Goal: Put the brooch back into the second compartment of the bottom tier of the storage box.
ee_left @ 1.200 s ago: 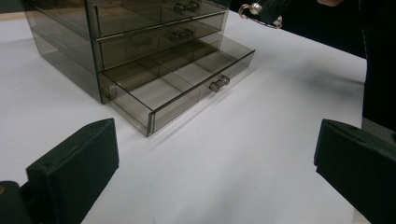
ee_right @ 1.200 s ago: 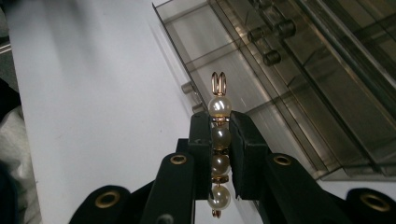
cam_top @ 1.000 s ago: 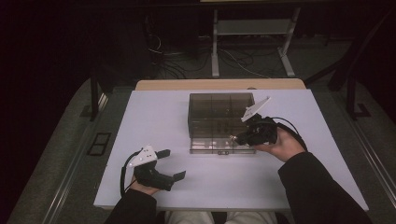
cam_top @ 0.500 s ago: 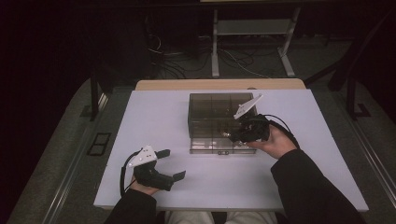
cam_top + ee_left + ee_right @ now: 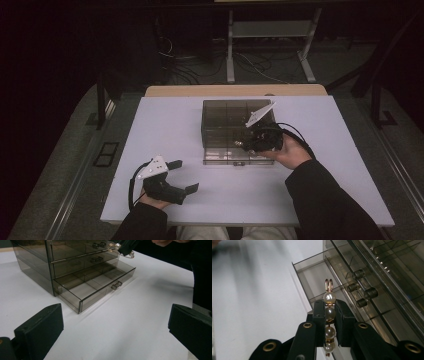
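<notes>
Pinching a row of four pearls (image 5: 329, 315) on a gold clip, your right gripper (image 5: 329, 312) hovers over the bottom drawer (image 5: 95, 288), pulled open, of a smoky clear-plastic three-drawer box (image 5: 235, 131). Your left gripper (image 5: 179, 176) rests spread wide, holding nothing, on the white table (image 5: 150, 125) in a dark room.

Both of the person's arms are in dark sleeves. Each hand carries a black gripper: the left gripper (image 5: 181, 176) and the right gripper (image 5: 241, 145) both wear a pale three-cornered plate and trail a black cable. Brass-coloured rivets stud the right one's fingers (image 5: 319, 315).
</notes>
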A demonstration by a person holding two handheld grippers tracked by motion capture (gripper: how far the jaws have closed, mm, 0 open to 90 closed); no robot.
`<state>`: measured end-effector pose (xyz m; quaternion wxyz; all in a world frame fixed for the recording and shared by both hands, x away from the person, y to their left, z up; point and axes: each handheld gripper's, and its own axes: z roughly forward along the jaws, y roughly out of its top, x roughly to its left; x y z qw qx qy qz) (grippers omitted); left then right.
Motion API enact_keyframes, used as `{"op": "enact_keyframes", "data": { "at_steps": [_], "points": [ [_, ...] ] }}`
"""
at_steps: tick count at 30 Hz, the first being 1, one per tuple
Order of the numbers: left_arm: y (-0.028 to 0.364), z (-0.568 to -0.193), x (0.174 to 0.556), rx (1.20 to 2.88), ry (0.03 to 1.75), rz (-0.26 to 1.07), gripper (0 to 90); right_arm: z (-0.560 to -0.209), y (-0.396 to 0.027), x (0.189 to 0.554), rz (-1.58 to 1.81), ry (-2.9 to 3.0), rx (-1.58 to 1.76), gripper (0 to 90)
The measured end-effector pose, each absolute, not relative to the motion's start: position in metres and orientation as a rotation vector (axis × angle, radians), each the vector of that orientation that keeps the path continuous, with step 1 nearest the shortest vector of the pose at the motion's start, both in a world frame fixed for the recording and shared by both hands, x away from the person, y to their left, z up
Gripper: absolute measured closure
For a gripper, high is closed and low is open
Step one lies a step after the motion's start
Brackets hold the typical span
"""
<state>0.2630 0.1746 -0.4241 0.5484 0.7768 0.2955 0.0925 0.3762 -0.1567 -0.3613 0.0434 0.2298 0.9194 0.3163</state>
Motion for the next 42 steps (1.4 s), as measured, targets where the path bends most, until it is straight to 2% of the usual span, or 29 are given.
{"op": "enact_keyframes", "data": {
  "at_steps": [42],
  "points": [
    [0.173, -0.425, 0.263, 1.848, 0.69, 0.206, 0.0, -0.404, -0.135, 0.399, 0.891, 2.849, 0.695, 79.1]
  ]
}}
